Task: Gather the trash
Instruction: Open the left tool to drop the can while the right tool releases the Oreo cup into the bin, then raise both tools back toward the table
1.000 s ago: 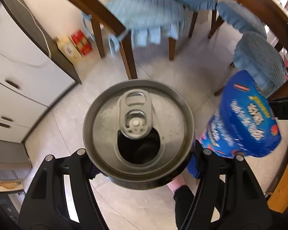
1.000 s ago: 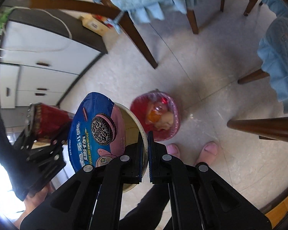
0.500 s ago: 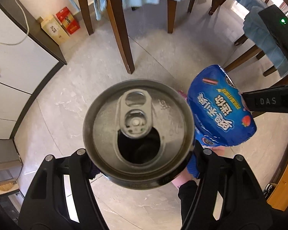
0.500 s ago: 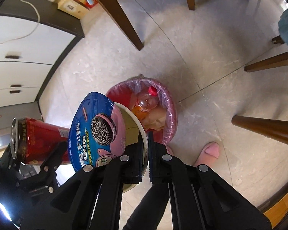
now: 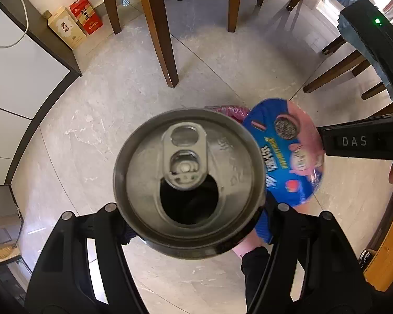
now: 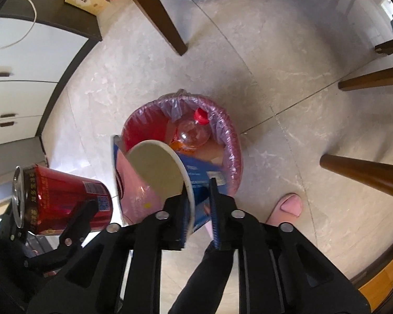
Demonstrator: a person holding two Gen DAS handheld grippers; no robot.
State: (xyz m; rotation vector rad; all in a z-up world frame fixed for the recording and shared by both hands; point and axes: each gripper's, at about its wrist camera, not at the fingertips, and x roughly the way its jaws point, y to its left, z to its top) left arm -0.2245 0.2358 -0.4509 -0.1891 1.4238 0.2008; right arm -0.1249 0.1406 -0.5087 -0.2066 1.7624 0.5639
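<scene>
Tile floor [image 6: 262, 60]; lined bin [image 6: 232, 141]; boxes [image 5: 74, 23] on it.

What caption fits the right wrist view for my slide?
Right gripper, jaws just opening, lets a blue snack cup tip over the pink-lined bin.

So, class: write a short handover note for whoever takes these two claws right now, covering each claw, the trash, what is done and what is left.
Left claw: shut on the opened red aluminium drink can, held beside the bin.
Right claw: jaws have just been opening; the blue-and-pink round paper snack tub sits loosely between them, tipping over the bin.
Red waste bin with pink plastic liner: on the floor, already holding a clear plastic bottle with a red cap.
Done: both items carried to the bin.
Left: let the tub fall, then drop the can.
</scene>
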